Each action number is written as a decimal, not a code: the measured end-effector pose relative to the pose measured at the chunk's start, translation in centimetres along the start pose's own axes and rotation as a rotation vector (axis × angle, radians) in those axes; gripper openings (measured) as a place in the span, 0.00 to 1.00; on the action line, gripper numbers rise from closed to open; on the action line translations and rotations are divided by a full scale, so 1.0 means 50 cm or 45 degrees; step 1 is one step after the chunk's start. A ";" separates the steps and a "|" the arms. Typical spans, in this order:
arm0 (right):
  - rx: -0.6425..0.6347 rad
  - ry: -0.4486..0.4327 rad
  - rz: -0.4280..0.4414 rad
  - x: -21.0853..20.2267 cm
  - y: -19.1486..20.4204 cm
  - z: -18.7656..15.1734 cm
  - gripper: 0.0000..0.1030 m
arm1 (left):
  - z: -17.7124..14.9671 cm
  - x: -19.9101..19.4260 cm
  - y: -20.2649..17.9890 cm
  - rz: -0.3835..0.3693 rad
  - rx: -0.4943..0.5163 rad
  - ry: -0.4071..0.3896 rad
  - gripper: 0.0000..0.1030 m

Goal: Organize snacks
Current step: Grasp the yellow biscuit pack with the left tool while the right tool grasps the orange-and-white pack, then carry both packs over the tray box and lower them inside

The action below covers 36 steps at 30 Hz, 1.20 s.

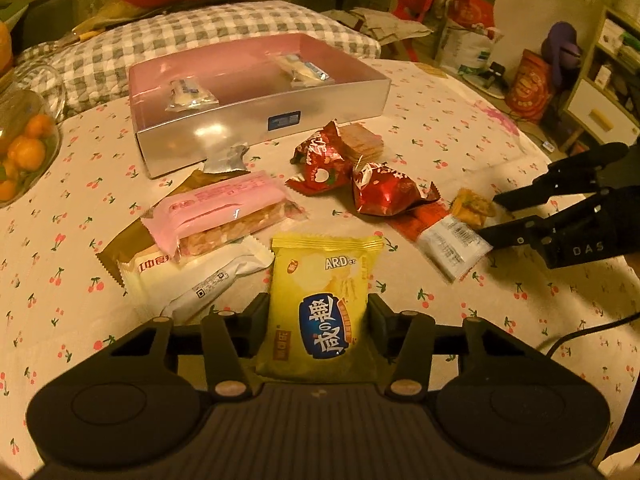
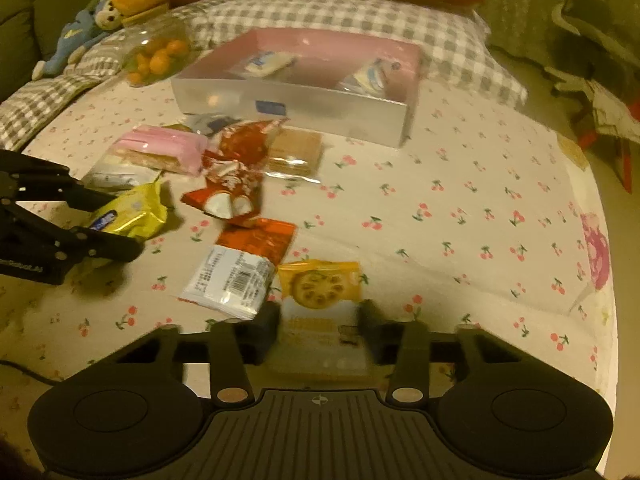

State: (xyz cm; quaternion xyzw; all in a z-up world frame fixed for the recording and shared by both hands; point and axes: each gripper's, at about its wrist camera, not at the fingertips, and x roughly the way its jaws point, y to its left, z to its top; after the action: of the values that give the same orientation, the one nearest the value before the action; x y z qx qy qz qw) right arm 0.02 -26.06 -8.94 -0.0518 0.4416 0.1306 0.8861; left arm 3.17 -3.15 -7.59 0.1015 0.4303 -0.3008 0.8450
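Observation:
My left gripper (image 1: 318,312) is shut on a yellow snack packet (image 1: 320,304), held just above the cherry-print tablecloth; it also shows in the right wrist view (image 2: 128,210). My right gripper (image 2: 320,320) is shut on an orange cookie packet (image 2: 320,292), which also shows in the left wrist view (image 1: 472,206). A silver box with a pink inside (image 1: 208,136) stands at the back and holds two small wrapped snacks (image 1: 188,94). Loose on the cloth lie a pink bar packet (image 1: 220,212), red wrappers (image 1: 376,190), a clear wafer pack (image 2: 294,154) and a white-and-orange packet (image 2: 236,276).
A glass bowl of small oranges (image 1: 24,148) stands at the left table edge. A grey checked cushion (image 1: 224,28) lies behind the box. A black cable (image 1: 580,334) trails over the right side of the table. Bare cloth spreads to the right (image 2: 480,220).

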 end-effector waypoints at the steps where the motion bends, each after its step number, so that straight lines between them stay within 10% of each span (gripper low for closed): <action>1: -0.015 -0.005 -0.012 0.000 0.006 0.000 0.37 | 0.000 -0.001 -0.001 0.002 -0.004 0.002 0.45; 36: 0.354 -0.180 0.032 -0.080 -0.036 0.145 0.36 | 0.095 -0.071 0.016 -0.064 -0.232 -0.070 0.45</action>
State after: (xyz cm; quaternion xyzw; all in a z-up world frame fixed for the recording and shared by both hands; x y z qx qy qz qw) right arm 3.82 -27.02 -1.41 0.0863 0.3926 0.0824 0.9119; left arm 5.22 -3.04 -1.97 0.0052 0.4350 -0.2841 0.8544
